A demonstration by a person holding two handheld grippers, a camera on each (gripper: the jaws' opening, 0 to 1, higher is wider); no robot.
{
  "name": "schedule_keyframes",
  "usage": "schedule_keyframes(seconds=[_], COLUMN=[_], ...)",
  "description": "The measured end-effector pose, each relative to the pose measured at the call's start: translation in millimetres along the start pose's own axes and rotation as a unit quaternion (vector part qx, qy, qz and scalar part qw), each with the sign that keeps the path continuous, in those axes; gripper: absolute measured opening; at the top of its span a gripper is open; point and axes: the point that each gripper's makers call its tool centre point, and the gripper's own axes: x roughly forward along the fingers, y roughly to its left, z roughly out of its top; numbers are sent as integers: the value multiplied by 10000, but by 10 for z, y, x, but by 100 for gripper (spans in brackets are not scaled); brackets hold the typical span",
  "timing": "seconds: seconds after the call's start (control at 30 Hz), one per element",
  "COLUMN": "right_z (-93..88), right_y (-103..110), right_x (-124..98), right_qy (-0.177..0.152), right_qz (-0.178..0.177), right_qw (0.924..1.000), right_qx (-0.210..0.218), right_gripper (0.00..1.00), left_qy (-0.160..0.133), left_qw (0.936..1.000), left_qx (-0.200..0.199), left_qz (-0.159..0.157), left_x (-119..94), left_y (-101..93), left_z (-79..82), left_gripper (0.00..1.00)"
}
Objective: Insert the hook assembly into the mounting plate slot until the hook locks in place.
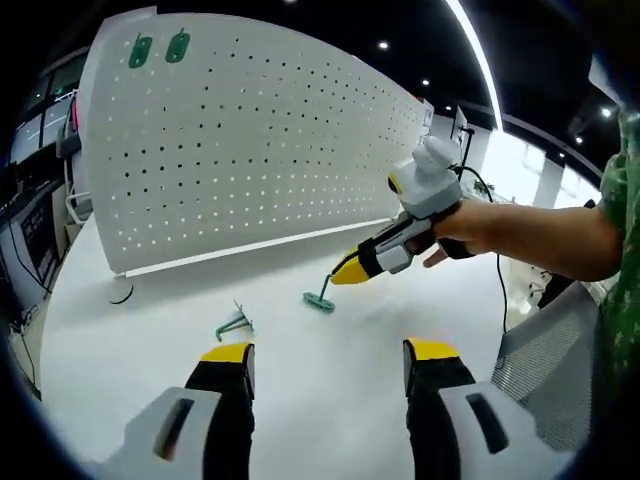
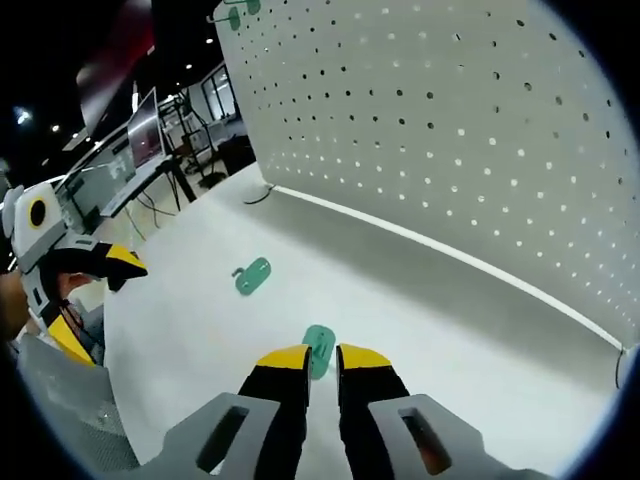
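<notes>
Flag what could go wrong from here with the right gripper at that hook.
1. The right gripper, jaws nearly closed, sits over the nearer green plastic hook lying flat on the white table; a pinch may skid it instead of lifting.
2. The second green hook lies nearby and could get knocked.
3. The white perforated pegboard holes are small, so misalignment may prevent locking.

Bright, even light; fisheye-warped edges
</notes>
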Motion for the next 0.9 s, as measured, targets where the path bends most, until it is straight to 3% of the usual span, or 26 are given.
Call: schedule_keyframes(seconds=[0.9], right_z=[7], right_y=[-19], right_x=[-11], right_qy=[-5], right_qz=[6], right_qw=[9999], right_qx=[-171], right_gripper=[2], left_qy=[28], left_qw=[10000], left_qx=[29], left_qz=[-62], left_x=[12], left_y=[-32], left_z=[4], left_gripper=[59])
